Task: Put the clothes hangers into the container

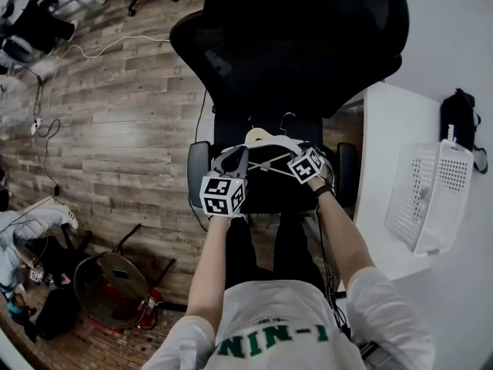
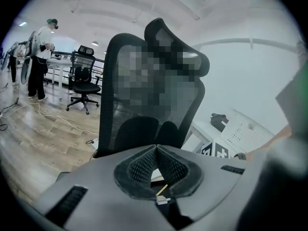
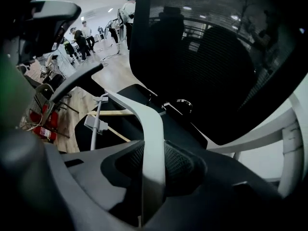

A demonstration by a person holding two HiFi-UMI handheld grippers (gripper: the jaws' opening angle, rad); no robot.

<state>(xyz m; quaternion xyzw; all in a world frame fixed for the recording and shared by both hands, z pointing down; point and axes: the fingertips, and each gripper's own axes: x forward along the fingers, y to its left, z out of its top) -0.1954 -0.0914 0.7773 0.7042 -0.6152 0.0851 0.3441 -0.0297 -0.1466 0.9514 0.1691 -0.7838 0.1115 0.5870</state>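
The hangers [image 1: 271, 151] form a small tangled bunch over the seat of the black office chair [image 1: 300, 45], between its armrests. Among them are a white hanger [image 3: 150, 129] with a broad, flat, curved arm and at least one pale wooden one, with thin cross bars and metal hooks pointing toward the chair's back.

The container [image 1: 431, 206] (a white perforated basket) stands well apart from them, on the white desk [image 1: 381, 129] to the right.

The right gripper [image 3: 153, 153] is closed to a narrow gap on the white hanger's arm. Both pads press against its flat sides, and the arm runs up and away to the left.

The left gripper [image 2: 156, 149] has its pads meeting at the tips. A thin wooden bar [image 2: 161, 189] ending in a small white clip [image 2: 162, 199] shows in the pocket behind them, but whether it is pinched cannot be told. In the head view, its tips sit at the bunch's left end.
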